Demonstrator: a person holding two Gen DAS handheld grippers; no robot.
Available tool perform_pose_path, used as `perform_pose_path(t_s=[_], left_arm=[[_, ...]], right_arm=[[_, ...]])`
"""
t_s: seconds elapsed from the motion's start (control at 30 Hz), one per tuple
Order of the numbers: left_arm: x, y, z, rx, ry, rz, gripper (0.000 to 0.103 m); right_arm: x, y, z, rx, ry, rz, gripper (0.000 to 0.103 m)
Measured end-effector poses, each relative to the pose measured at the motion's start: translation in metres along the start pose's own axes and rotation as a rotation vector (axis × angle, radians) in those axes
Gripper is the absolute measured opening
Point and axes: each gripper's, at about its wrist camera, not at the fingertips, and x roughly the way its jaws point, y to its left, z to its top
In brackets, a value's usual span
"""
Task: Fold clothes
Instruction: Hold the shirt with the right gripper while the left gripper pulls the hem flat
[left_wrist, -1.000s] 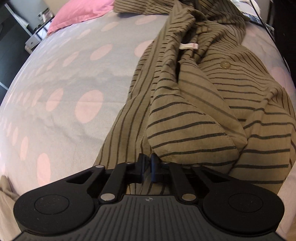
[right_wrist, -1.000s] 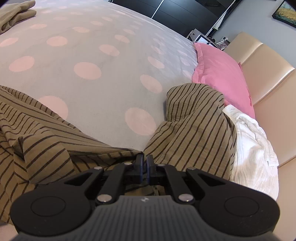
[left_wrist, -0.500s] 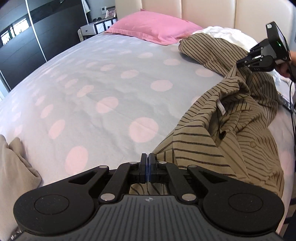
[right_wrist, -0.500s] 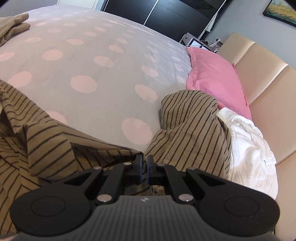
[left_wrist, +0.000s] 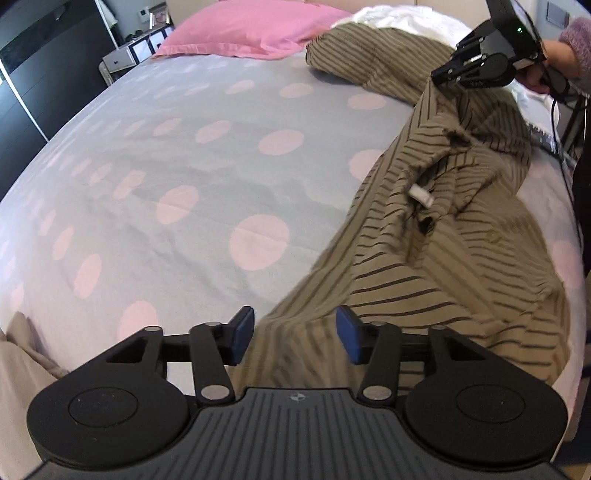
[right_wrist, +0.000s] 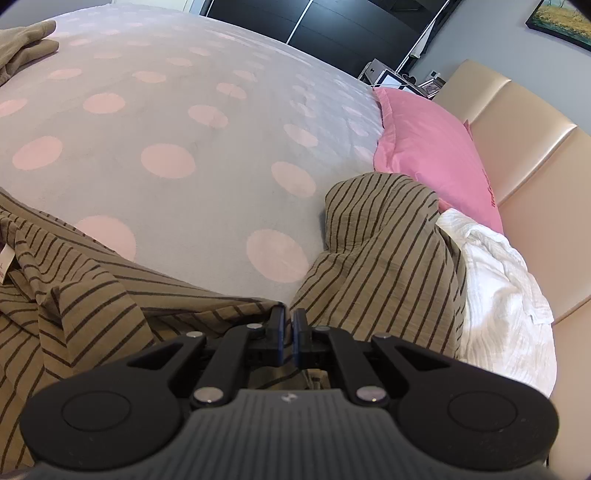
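Note:
An olive shirt with dark stripes (left_wrist: 436, 258) lies stretched along the right side of a grey bedsheet with pink dots (left_wrist: 192, 158). My left gripper (left_wrist: 295, 334) is open, its blue pads apart over the shirt's near end, holding nothing. My right gripper (right_wrist: 289, 325) is shut on the shirt (right_wrist: 384, 266) and lifts a fold of it; it also shows in the left wrist view (left_wrist: 448, 77) at the far right, with cloth hanging from it.
A pink pillow (right_wrist: 432, 155) and a white garment (right_wrist: 506, 280) lie by the beige headboard (right_wrist: 532, 147). A beige garment (left_wrist: 22, 362) lies at the bed's near left corner. Dark wardrobes (left_wrist: 33, 74) stand beyond the bed.
My left gripper has opened and let go of the shirt's end, which now lies on the sheet. My right gripper stays shut on the shirt and has risen slightly.

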Motion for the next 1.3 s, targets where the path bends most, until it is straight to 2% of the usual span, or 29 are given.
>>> perform_pose_path(t_s=[0.2,0.3,0.4,0.47,0.57,0.73,0.9,1.0,1.17,1.2,1.3], left_arm=[[0.023,0.008,0.015,0.138,0.082,-0.087,0.044],[0.037,0.001,0.019,0.234,0.128,-0.129,0.036],[0.051,-0.01,0.014,0.318,0.188,-0.18,0.036],[0.058,-0.013,0.011,0.347,0.206,-0.189,0.036],[0.068,-0.013,0.007,0.352,0.221,-0.2,0.036],[0.069,-0.022,-0.006,0.359,0.208,-0.199,0.022],[0.056,-0.017,-0.015,0.332,0.197,-0.194,0.022],[0.062,-0.016,-0.016,0.343,0.222,-0.196,0.026],[0.077,-0.016,-0.016,0.331,0.256,-0.208,0.026],[0.077,-0.016,-0.016,0.318,0.259,-0.202,0.025],[0.073,-0.018,-0.018,0.265,0.248,-0.174,0.011]], right_arm=[[0.004,0.003,0.0,-0.022,0.006,0.003,0.005],[0.007,0.004,0.002,-0.025,0.012,0.007,0.005],[0.009,0.004,0.002,-0.03,0.015,0.014,0.005],[0.011,0.005,0.003,-0.037,0.017,0.018,0.005],[0.015,0.006,0.003,-0.046,0.026,0.017,0.005],[0.019,0.005,0.002,-0.042,0.038,0.013,0.005],[0.018,0.007,-0.001,-0.041,0.042,0.01,0.005],[0.018,0.007,-0.001,-0.044,0.044,0.007,0.005],[0.016,0.005,0.0,-0.032,0.04,0.003,0.005],[0.016,0.005,0.0,-0.032,0.039,0.003,0.005],[0.017,0.005,-0.001,-0.035,0.038,0.004,0.005]])
